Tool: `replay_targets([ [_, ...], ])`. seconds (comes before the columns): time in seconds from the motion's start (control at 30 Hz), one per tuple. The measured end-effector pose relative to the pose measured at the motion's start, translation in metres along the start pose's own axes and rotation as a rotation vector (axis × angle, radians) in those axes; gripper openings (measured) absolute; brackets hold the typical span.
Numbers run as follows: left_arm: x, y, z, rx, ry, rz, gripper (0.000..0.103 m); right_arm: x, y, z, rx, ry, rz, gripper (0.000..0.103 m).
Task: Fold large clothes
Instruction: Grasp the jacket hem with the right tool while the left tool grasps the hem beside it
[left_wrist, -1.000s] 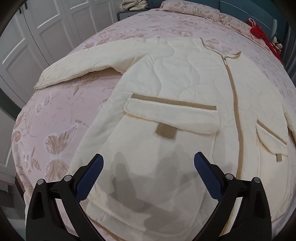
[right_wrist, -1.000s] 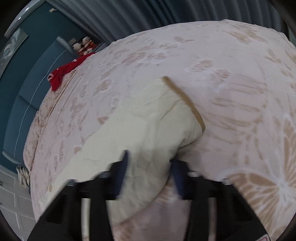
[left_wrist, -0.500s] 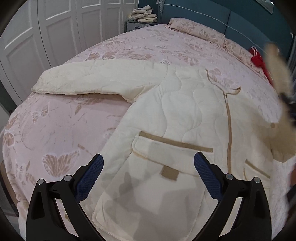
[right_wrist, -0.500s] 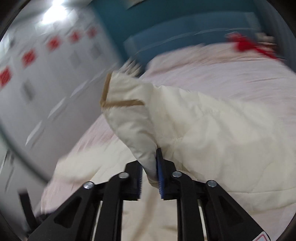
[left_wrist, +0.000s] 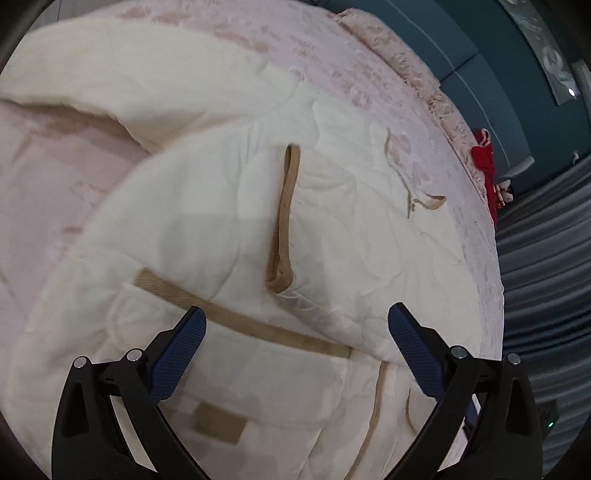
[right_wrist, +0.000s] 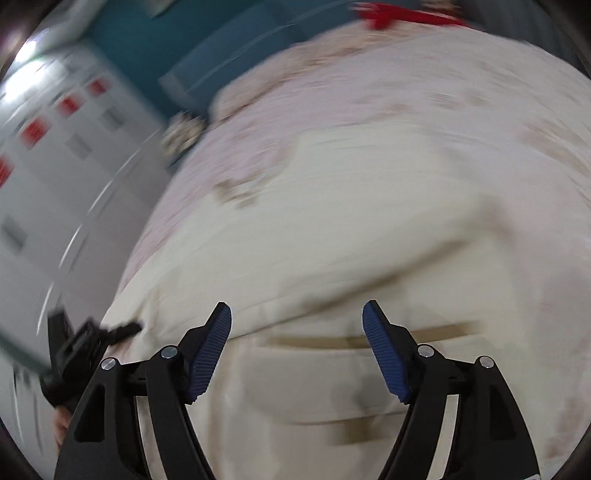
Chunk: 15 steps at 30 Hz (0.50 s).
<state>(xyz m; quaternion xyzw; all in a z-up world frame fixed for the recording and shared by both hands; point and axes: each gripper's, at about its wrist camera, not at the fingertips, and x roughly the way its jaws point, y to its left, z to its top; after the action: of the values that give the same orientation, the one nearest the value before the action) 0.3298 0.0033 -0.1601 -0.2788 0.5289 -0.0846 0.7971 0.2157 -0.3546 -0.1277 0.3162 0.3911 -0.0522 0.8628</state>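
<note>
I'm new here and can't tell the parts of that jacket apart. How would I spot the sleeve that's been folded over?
Start at the pink bed and the cream jacket spread on it. The folded sleeve lies across the jacket's chest, above the pocket flap. Its tan-edged cuff sits mid-chest, whereas the other sleeve stretches out over the bed.

Jacket (left_wrist: 207, 229): cream, quilted, spread flat on the pink bedspread (left_wrist: 48, 192).
Folded sleeve (left_wrist: 332, 229): lies across the chest, its tan cuff (left_wrist: 282, 218) pointing toward the far sleeve.
Pocket flap (left_wrist: 258, 365): tan-edged, between the fingertips.
Left gripper (left_wrist: 295, 325): jaws wide apart, holding nothing, above the jacket.
Red cloth (left_wrist: 485, 162): at the bed's far edge.
</note>
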Motion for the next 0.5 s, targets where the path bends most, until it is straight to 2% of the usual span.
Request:
replay_targets([
  [0.03, 0.003, -0.001, 0.0, 0.0, -0.009, -0.001, 0.095, -0.002, -0.019, 0.008, 0.057, -0.013, -0.009, 0.073],
  [0.07, 0.007, -0.007, 0.002, 0.015, -0.017, 0.009, 0.09, -0.001, -0.034, 0.014, 0.111, -0.027, 0.002, 0.073],
  [0.17, 0.017, -0.018, 0.009, 0.046, 0.014, 0.001, 0.051, 0.012, -0.074, 0.031, 0.263, -0.048, 0.017, 0.072],
  [0.2, 0.017, -0.018, 0.012, 0.047, 0.013, 0.007, 0.038, 0.018, -0.081, 0.033, 0.301, -0.058, 0.034, 0.069],
  [0.23, 0.017, -0.022, 0.017, 0.056, 0.003, 0.024, 0.029, 0.023, -0.089, 0.037, 0.343, -0.073, 0.059, 0.065],
  [0.27, 0.017, -0.023, 0.02, 0.071, -0.002, 0.033, 0.014, 0.029, -0.095, 0.041, 0.378, -0.087, 0.065, 0.053],
  [0.3, 0.015, -0.027, 0.025, 0.094, -0.012, 0.026, 0.01, 0.033, -0.096, 0.045, 0.395, -0.091, 0.065, 0.034],
  [0.37, 0.004, -0.034, 0.034, 0.134, -0.049, 0.023, 0.007, 0.042, -0.096, 0.058, 0.408, -0.081, 0.074, 0.011],
  [0.4, -0.004, -0.035, 0.037, 0.156, -0.072, 0.024, 0.007, 0.039, -0.091, 0.06, 0.391, -0.096, 0.089, 0.01],
  [0.47, -0.021, -0.04, 0.04, 0.193, -0.136, 0.021, 0.007, 0.012, -0.068, 0.068, 0.272, -0.175, 0.098, 0.009],
  [0.5, -0.028, -0.04, 0.039, 0.212, -0.164, 0.028, 0.007, 0.001, -0.049, 0.071, 0.176, -0.215, 0.075, 0.009],
])
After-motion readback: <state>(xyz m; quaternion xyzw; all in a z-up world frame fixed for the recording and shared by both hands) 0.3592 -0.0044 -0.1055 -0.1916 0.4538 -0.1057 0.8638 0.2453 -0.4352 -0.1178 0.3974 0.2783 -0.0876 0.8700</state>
